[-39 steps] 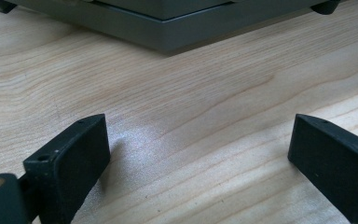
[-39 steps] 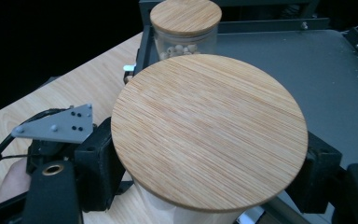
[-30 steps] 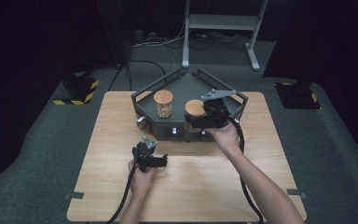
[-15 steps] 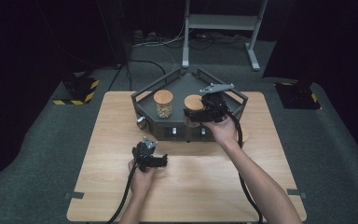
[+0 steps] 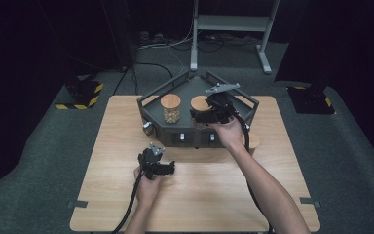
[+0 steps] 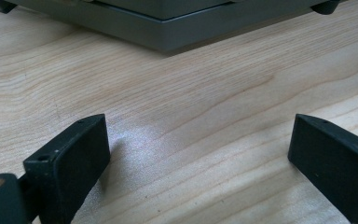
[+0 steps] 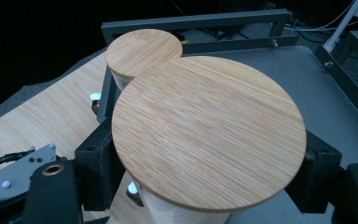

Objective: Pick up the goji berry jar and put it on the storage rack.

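On the grey tray, right gripper jaws clamp one jar beside another jar; left gripper jaws apart.

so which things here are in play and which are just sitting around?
In play:
right tool, jaws either side of the near jar
near jar with wooden lid
grey tray it stands on

Sitting around:
second jar, with contents, on the same tray
left tool, open over bare table

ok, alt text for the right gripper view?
The right gripper's two black jaws flank a jar with a round bamboo lid, which stands on a dark grey metal tray. A second bamboo-lidded jar stands behind it, with the light wooden table at left.
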